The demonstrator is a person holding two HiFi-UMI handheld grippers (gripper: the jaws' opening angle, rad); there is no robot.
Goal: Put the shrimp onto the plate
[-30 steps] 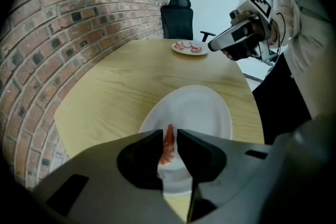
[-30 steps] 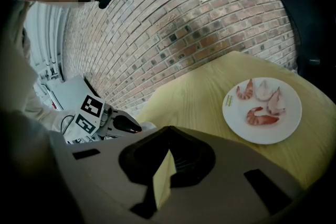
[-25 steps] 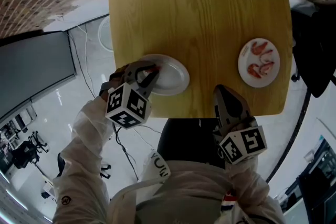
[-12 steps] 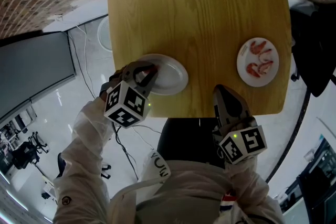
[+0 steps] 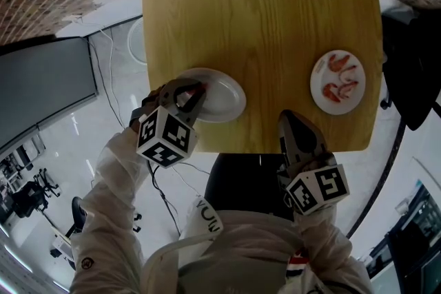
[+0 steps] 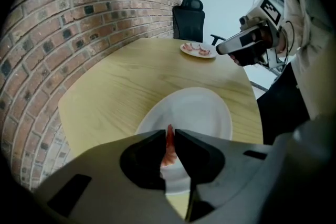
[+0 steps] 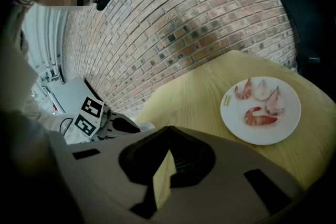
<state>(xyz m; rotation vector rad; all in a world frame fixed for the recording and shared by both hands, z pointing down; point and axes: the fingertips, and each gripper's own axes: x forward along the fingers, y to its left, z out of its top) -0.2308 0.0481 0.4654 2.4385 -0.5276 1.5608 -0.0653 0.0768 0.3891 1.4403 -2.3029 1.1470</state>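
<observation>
while the left gripper (image 6: pixel 168 132), jaws just closing, pinches the shrimp (image 6: pixel 169 145) above the plate (image 6: pixel 206 113), lower before releasing; right gripper (image 7: pixel 168 129) closed, empty.

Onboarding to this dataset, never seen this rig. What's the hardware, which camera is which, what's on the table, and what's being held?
There is no robot here. A person holds a two-jaw gripper in each hand. The top-down picture comes from a camera on the person's head. The other two come from cameras that ride on the grippers and look along their jaws.

On the wooden table sit a white plate and a second plate carrying four shrimp.

The left gripper is over the white plate. Its jaws have just been closing and pinch one shrimp. The right gripper is shut and empty, over the table's near edge.
</observation>
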